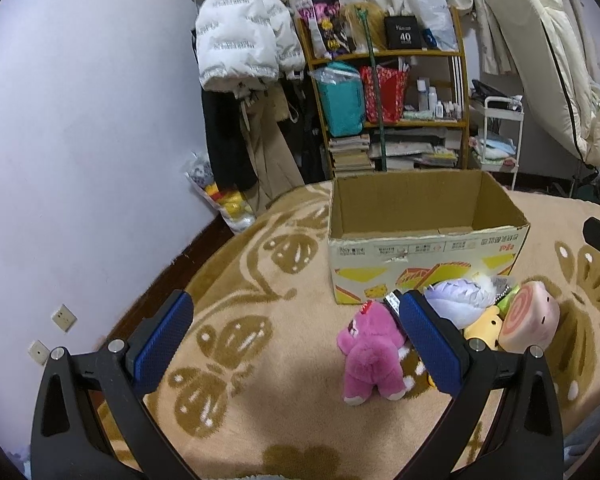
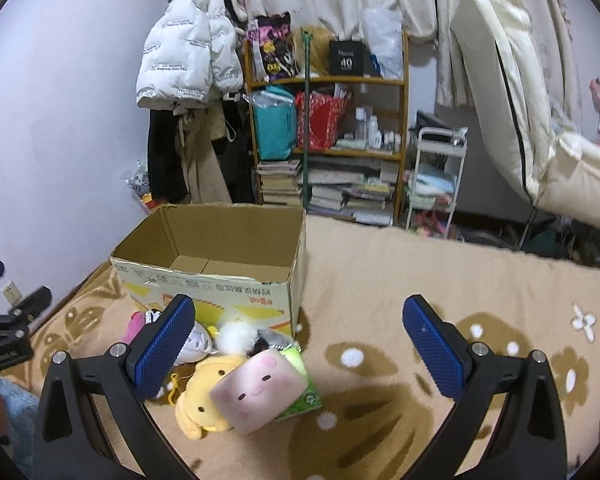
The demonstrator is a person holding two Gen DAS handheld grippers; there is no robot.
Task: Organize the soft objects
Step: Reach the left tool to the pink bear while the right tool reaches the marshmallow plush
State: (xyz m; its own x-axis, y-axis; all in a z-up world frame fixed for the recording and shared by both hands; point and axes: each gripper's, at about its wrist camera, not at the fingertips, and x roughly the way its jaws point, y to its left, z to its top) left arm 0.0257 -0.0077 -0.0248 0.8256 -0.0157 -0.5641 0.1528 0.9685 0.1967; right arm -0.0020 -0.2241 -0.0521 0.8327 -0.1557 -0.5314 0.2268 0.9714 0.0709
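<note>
Left tongs: the left tongs are spread wide with nothing between the blue pads, hovering above the patterned beige-and-brown blanket.
Right tongs: the right tongs are equally wide apart and empty.
Box: the open-topped brown cardboard box with yellow print stands on the blanket, its near rim ragged; only bare cardboard shows inside.
Toys: a pink plush animal lies face-down just in front of the box, beside the left tongs' right pad.
Pile: touching one another at the box's near wall are a pale lavender plush, a yellow plush creature, a pink block-shaped plush with a face and a green packet beneath it.
Open room: bare blanket lies left of the pink animal and right of the box.
Edges: the blanket's left edge meets a lilac wall; its far edge drops off before a wooden bookshelf.
</note>
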